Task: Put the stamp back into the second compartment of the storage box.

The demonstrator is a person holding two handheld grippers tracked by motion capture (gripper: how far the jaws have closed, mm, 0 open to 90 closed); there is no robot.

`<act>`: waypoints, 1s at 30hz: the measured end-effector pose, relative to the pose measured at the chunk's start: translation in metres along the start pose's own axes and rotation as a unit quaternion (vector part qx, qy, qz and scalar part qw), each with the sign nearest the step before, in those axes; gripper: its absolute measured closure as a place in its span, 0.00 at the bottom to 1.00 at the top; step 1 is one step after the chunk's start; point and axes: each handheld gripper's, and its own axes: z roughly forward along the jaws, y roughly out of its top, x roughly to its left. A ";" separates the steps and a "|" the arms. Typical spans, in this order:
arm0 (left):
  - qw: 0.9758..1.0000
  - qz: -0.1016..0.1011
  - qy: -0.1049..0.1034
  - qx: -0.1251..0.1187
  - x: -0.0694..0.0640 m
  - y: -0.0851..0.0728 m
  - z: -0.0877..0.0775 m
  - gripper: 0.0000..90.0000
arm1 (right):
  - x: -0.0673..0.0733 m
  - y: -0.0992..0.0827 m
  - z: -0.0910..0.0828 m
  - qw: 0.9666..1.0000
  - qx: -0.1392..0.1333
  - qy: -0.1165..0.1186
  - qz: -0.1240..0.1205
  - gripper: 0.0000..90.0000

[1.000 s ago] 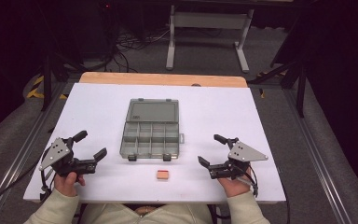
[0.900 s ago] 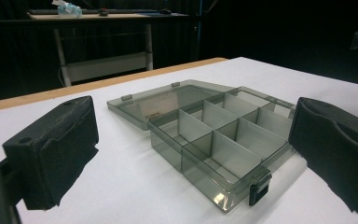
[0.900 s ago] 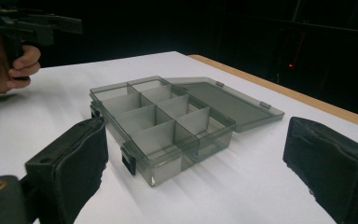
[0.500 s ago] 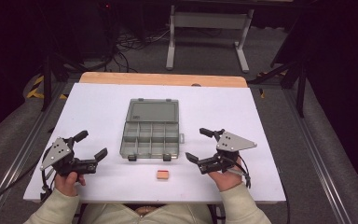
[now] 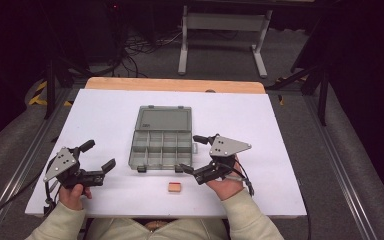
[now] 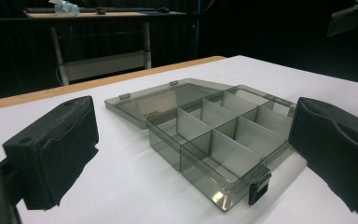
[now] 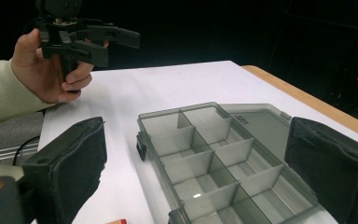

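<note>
Item 1: organiser box point(image 5: 161, 138), smoky clear plastic, centre of the white table point(image 5: 280, 150). Lid folded flat on the far side, tray w/ dividers facing up. All compartments look empty in both gripper views. Two dark latches on the near edge, undone.

Item 2: small block point(image 5: 174, 187), orange-red w/ pale top, lying on the table just near-side of the box, slightly right of its middle. Apart from the box, not touching it. Also peeks in at the bottom edge of the right gripper view point(image 7: 116, 221).

Item 3: my right gripper point(image 5: 196, 157), jaws wide apart, nothing between them. Sits at the box's near-right corner, lower jaw close to the right latch; can't tell if touching. Block is just near-left of it.

Item 4: my left gripper point(image 5: 100, 155), jaws apart too, empty. Well left of the box, off its near-left corner, hand low at the table.

Status, my read: box open = done. Block not yet gripped, not yet in any compartment. Left to do, prob.: right gripper down onto block, clamp, lift over the near wall, drop in a cell; closing the lid may follow. Early stage, nothing loaded.
</note>
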 end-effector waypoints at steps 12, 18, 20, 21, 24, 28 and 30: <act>1.000 -0.001 0.000 0.000 0.000 0.000 0.000 0.03 | 0.008 0.008 0.027 0.999 0.023 0.044 -0.018 0.05; 1.000 0.003 -0.001 0.002 0.000 0.000 0.000 0.03 | 0.011 0.008 0.037 0.994 0.088 0.071 -0.009 0.08; 1.000 0.003 -0.001 0.000 -0.001 0.000 0.001 0.03 | 0.012 0.008 0.039 0.991 0.106 0.083 -0.011 0.10; 1.000 0.003 -0.001 0.000 -0.001 0.000 0.001 0.03 | 0.013 0.007 0.041 0.989 0.117 0.088 -0.013 0.10; 1.000 0.003 -0.002 0.000 -0.001 0.000 0.001 0.03 | 0.016 0.007 0.045 0.983 0.149 0.102 -0.021 0.13; 1.000 0.005 -0.002 0.000 -0.001 0.000 0.001 0.03 | 0.018 0.007 0.050 0.975 0.182 0.120 -0.029 0.15; 1.000 0.003 -0.003 0.001 -0.001 0.000 0.001 0.03 | 0.019 0.006 0.053 0.970 0.202 0.132 -0.033 0.16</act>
